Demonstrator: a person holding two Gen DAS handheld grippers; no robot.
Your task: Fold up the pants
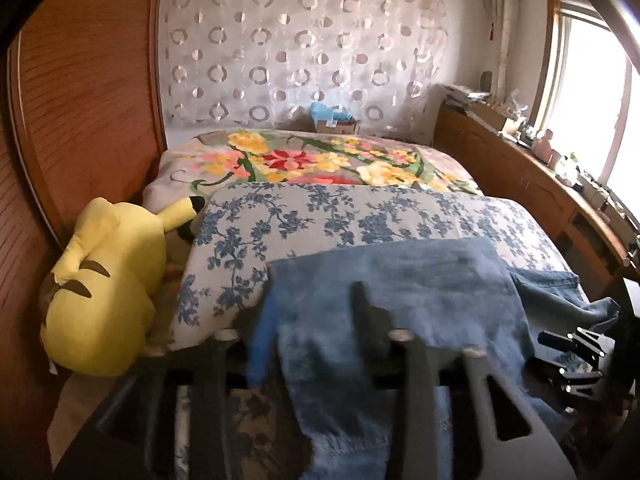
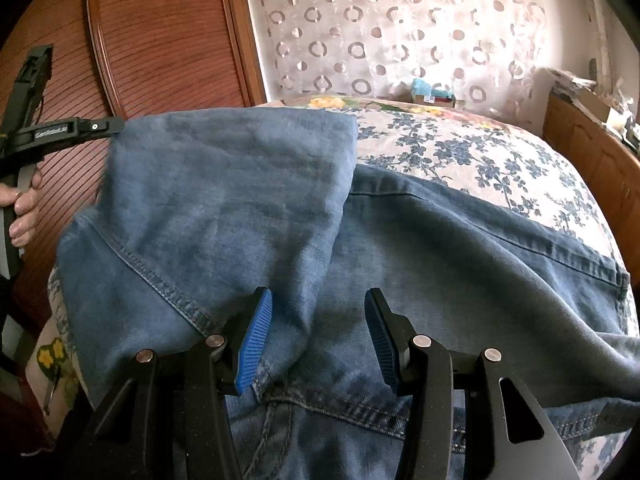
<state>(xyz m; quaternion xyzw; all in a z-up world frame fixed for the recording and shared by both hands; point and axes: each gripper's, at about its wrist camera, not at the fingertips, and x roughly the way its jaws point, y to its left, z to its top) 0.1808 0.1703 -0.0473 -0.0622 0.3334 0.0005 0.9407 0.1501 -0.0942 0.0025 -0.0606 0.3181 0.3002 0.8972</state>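
Blue denim pants (image 2: 400,248) lie on a bed covered by a blue floral sheet (image 2: 480,152), long axis running roughly left-right across the right wrist view, one stretch going off toward the right edge along a dark side seam. A pant leg (image 2: 232,184) is folded back over the rest, lying as a lighter flap on the left half, its far edge pointing toward the headboard wall. Left gripper (image 2: 114,123) comes in from the upper left of the right wrist view, its tip at the flap's far left corner, a hand (image 2: 24,208) on its handle; the fabric covers the fingertips there. In the left wrist view the denim (image 1: 400,300) drapes right over the fingers (image 1: 368,312), so it looks clamped on the leg, with blur around it. Right gripper (image 2: 318,340) sits low over the pants near the waistband stitching, blue pads (image 2: 256,340) spread wide, denim between them but nothing pinched. A yellow plush toy (image 1: 100,280) lies at the left bed edge against a wooden wardrobe door (image 1: 80,100). A flowered blanket (image 1: 312,160) covers the far end of the bed. A wooden sideboard (image 1: 520,184) runs along the right below a window (image 1: 592,100).
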